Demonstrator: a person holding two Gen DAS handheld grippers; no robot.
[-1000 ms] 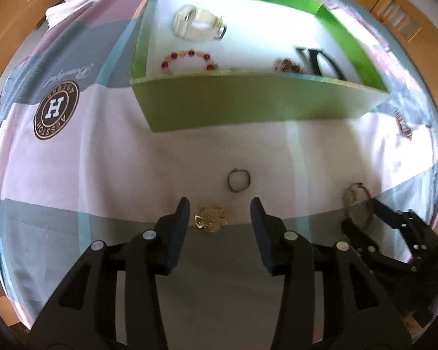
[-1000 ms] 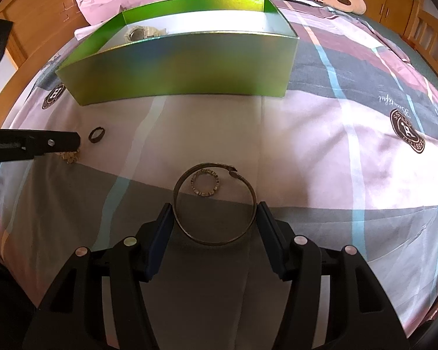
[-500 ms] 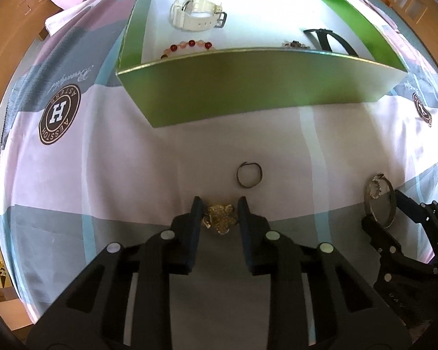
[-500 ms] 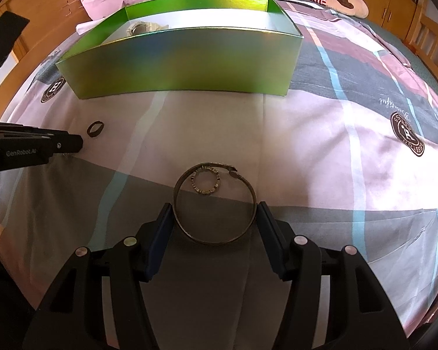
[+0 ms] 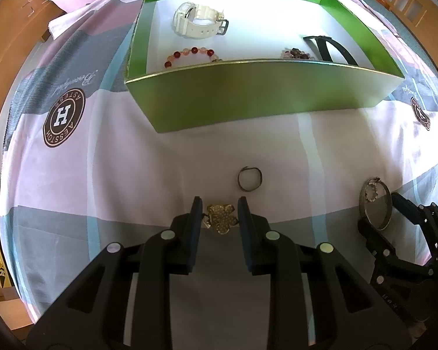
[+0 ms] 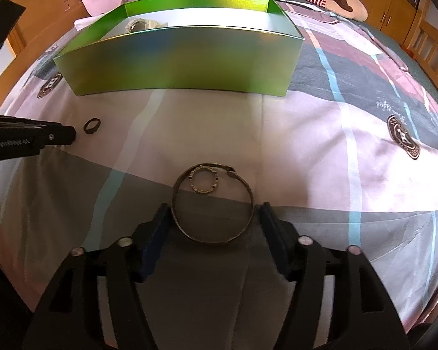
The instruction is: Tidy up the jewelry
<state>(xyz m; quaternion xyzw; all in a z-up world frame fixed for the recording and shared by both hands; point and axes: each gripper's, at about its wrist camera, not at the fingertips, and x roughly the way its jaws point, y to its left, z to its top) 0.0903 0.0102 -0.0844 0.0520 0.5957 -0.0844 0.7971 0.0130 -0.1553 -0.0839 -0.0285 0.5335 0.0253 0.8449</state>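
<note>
Underneath everything you have the bed (image 5: 81, 180), its patchwork cover giving a soft, slightly yielding floor for small metal pieces, so expect them to sink a little when you pinch. Take the green box (image 5: 257, 99) as your landmark: it stands open-topped at the far side of the cover, evidently the collecting place, and it already holds a white watch (image 5: 198, 23), a red bead bracelet (image 5: 189, 55), a darker bead cluster (image 5: 296, 53) and a black strap (image 5: 327, 48), spread apart on its white floor so nothing tangles.

Your right gripper (image 6: 213, 218), well short of the box's near wall and off toward its right end, is spread wide with the bangle (image 6: 212, 204) lying flat between its fingers; they flank the hoop closely, though contact is not clear. A small patterned ring (image 6: 204, 180) rests inside the bangle's far edge, so closing here may carry both.

Your left gripper (image 5: 220, 218), also on the near side of the box, has its fingers drawn in against the gold flower brooch (image 5: 221, 218), which appears pinched by its edges, probably for lifting over the wall. Between that brooch and the box lies a dark ring (image 5: 249, 178), untouched.
</note>
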